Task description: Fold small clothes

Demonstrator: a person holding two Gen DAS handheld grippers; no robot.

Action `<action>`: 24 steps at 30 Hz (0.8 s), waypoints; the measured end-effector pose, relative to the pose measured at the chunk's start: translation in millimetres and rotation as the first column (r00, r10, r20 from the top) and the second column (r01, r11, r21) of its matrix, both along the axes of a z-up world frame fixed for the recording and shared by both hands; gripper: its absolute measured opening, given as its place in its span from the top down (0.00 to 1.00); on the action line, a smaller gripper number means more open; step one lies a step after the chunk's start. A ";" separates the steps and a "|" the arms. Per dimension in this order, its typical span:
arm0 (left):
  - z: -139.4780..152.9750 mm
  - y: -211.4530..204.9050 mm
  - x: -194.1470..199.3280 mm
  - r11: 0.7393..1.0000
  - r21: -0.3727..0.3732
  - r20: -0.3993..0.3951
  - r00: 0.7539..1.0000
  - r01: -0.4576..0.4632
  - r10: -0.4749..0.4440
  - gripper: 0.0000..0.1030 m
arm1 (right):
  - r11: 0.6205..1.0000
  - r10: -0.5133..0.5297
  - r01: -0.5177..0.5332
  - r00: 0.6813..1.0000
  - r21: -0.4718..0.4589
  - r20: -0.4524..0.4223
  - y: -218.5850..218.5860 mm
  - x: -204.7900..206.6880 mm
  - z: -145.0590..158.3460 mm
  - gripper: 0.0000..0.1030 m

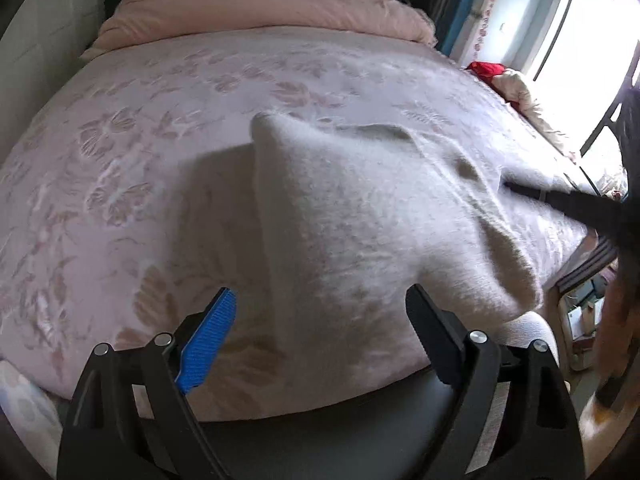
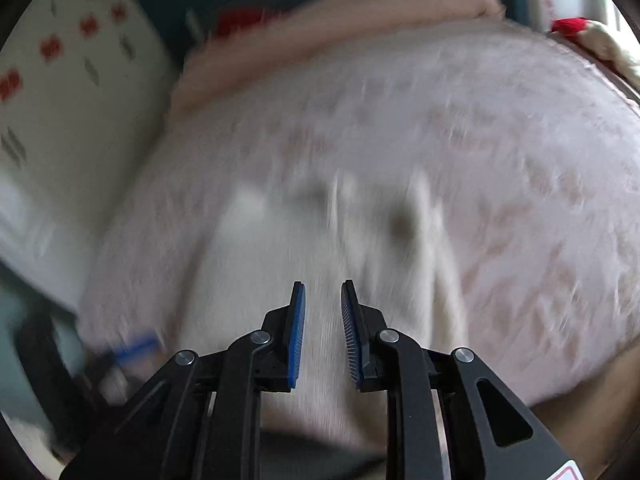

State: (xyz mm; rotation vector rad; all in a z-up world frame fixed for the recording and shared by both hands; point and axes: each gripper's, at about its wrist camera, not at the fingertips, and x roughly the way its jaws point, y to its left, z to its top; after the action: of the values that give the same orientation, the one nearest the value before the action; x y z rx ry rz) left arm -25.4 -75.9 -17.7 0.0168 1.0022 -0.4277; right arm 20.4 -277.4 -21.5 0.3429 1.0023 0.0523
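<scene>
A white fuzzy knit garment [image 1: 360,216] lies spread on the pink floral bedspread [image 1: 120,152], reaching the bed's near edge. My left gripper [image 1: 320,300] is wide open and empty just above the garment's near hem. My right gripper [image 2: 323,292] is narrowly open and empty, hovering over the same garment [image 2: 320,248]; that view is motion-blurred. In the left wrist view the right gripper's fingertip [image 1: 520,189] shows at the garment's right side.
A rolled pink quilt [image 1: 260,16] lies along the head of the bed. Red fabric [image 1: 486,69] and a cream item sit at the bed's right edge by the window [image 1: 592,40]. A white wardrobe [image 2: 72,128] stands to the left.
</scene>
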 end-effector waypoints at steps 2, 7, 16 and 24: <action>-3.2 2.6 1.1 1.000 0.017 -0.014 1.000 -0.026 0.026 0.18 | 0.996 -0.008 -0.002 0.993 -0.089 -0.117 5.8 -0.2 -41.5 0.92; 0.2 7.6 -4.8 0.997 0.064 0.015 0.999 -0.044 0.043 0.18 | 0.993 -0.109 0.110 0.993 0.039 -0.035 -16.3 -21.1 -13.7 0.78; 2.9 2.5 -12.5 0.994 0.096 0.024 0.999 -0.047 0.045 0.18 | 0.988 -0.149 0.153 0.981 0.019 -0.126 -24.6 -49.1 -47.4 0.71; 3.5 0.6 -16.4 0.992 0.120 0.033 0.998 -0.048 0.044 0.18 | 0.982 -0.190 0.190 0.982 -0.003 0.008 -38.5 -55.3 -4.5 0.85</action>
State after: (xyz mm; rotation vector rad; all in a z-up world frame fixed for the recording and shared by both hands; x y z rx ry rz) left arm -41.7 -75.4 -14.3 0.1086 0.9952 -0.3237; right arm -34.9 -315.9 -26.0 0.4332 0.9576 -0.1208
